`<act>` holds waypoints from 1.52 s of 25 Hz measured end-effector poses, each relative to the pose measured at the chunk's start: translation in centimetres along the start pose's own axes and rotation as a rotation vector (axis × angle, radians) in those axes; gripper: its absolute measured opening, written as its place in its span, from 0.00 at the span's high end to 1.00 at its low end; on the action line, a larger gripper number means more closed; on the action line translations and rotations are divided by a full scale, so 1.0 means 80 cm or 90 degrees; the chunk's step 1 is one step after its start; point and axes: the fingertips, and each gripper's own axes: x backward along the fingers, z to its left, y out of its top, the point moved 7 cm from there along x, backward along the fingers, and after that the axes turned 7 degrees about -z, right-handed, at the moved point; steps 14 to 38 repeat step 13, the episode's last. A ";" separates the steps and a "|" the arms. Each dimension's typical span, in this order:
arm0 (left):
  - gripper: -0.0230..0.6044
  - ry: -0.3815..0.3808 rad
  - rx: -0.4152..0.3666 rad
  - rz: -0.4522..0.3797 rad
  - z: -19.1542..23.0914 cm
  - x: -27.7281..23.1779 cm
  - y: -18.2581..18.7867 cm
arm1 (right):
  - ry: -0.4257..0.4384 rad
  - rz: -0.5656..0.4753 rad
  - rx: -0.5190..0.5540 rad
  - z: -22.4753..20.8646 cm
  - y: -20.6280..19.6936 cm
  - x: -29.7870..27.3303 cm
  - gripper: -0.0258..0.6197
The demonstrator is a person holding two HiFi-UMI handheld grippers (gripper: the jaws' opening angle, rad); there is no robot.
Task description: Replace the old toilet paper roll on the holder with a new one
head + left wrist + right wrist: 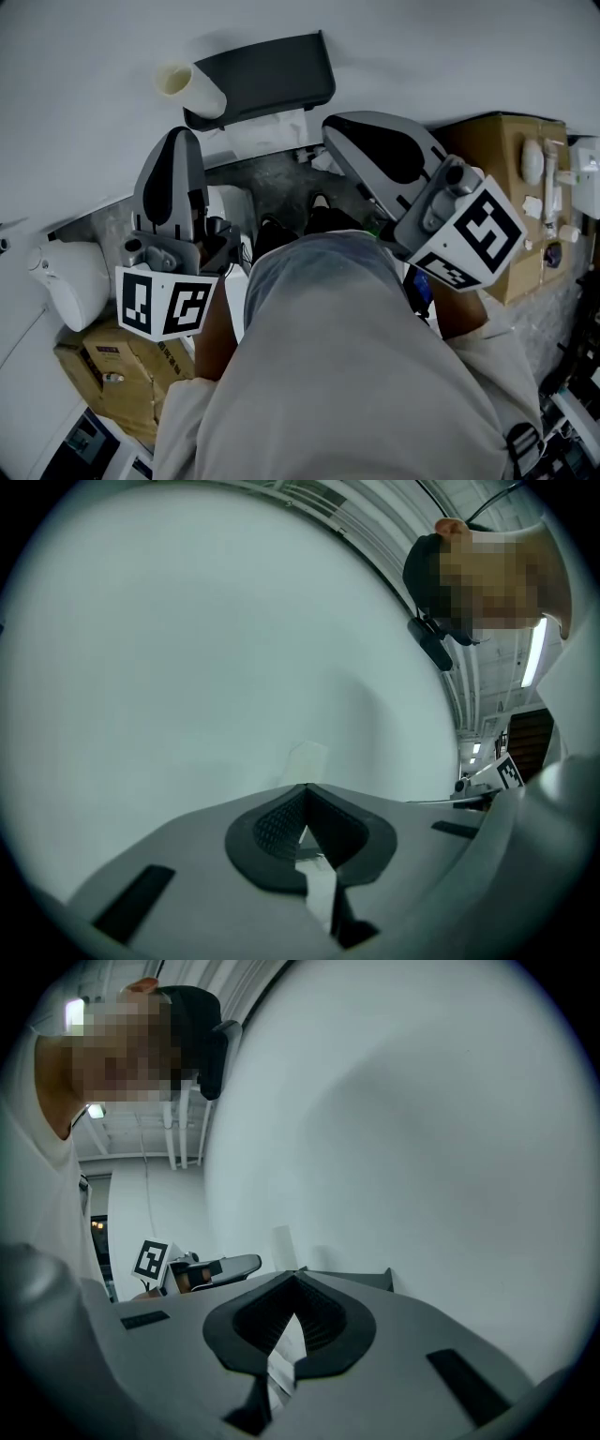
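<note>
The holder [267, 75] is dark grey against a pale grey-white wall [94, 56], with a cream tube [187, 86] at its end and white paper [272, 131] below it. The left gripper [178, 139] and right gripper [334, 129] are light grey with black ribbed pads, and their cubes [164, 302] are white with black square markers. The boxes [497, 150] are brown, the floor [272, 183] speckled grey, and the shirt [347, 375] pale grey.
</note>
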 end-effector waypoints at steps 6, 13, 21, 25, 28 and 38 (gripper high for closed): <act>0.96 0.003 0.002 0.002 0.000 0.001 -0.001 | 0.000 -0.002 -0.001 0.001 0.000 -0.001 0.94; 0.96 0.006 -0.003 -0.002 0.004 0.004 0.006 | -0.003 0.004 0.012 0.009 0.001 -0.003 0.94; 0.96 0.006 -0.003 -0.002 0.004 0.004 0.006 | -0.003 0.004 0.012 0.009 0.001 -0.003 0.94; 0.96 0.006 -0.003 -0.002 0.004 0.004 0.006 | -0.003 0.004 0.012 0.009 0.001 -0.003 0.94; 0.96 0.006 -0.003 -0.002 0.004 0.004 0.006 | -0.003 0.004 0.012 0.009 0.001 -0.003 0.94; 0.96 0.006 -0.003 -0.002 0.004 0.004 0.006 | -0.003 0.004 0.012 0.009 0.001 -0.003 0.94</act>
